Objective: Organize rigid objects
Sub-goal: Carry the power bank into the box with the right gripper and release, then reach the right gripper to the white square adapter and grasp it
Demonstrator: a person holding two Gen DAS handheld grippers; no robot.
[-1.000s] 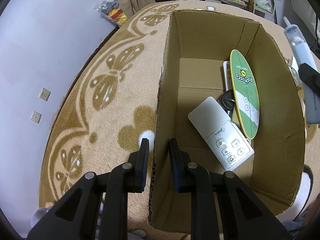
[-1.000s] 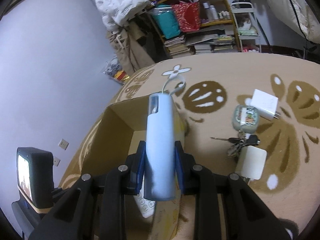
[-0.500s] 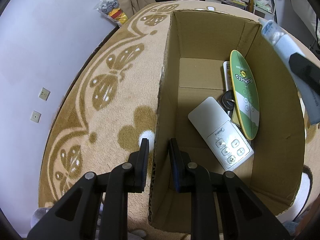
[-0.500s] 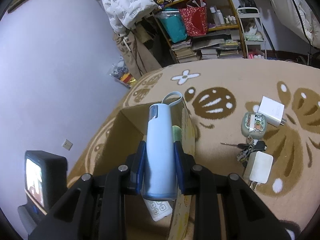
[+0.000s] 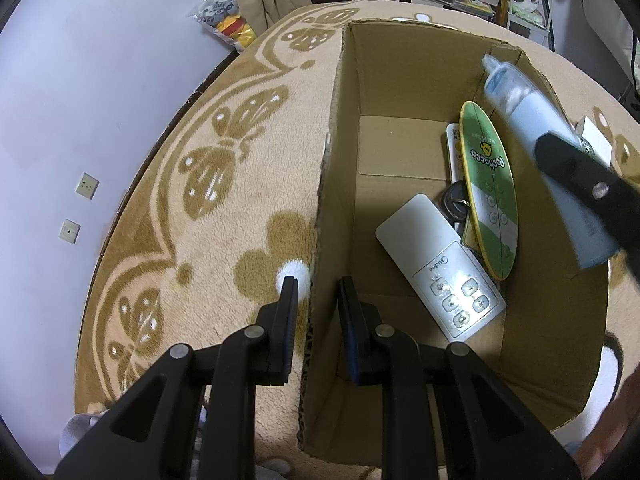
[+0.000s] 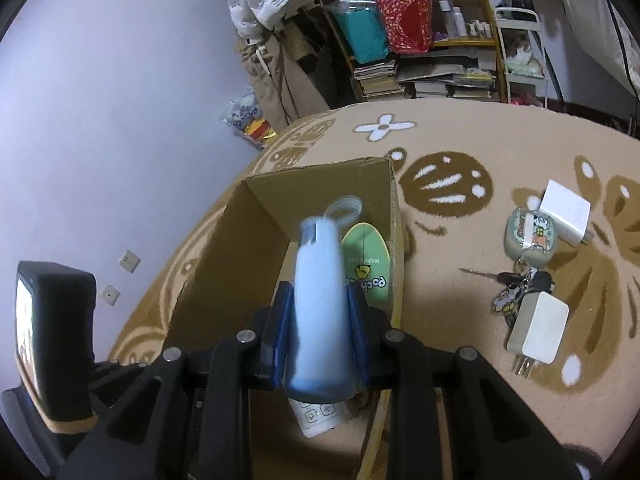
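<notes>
The right gripper (image 6: pixel 319 322) clamps a pale blue, smooth plastic cylinder with a loop strap (image 6: pixel 320 300) at mid-body, above the open brown cardboard box (image 5: pixel 400 80). The cylinder looks rigid, light and somewhat slippery, so a hold across its straight middle suits it best. The left gripper (image 5: pixel 316 304) is clenched on the box's near wall. Inside lie a white remote control (image 5: pixel 436 264) and a green oval card (image 5: pixel 488 192).
</notes>
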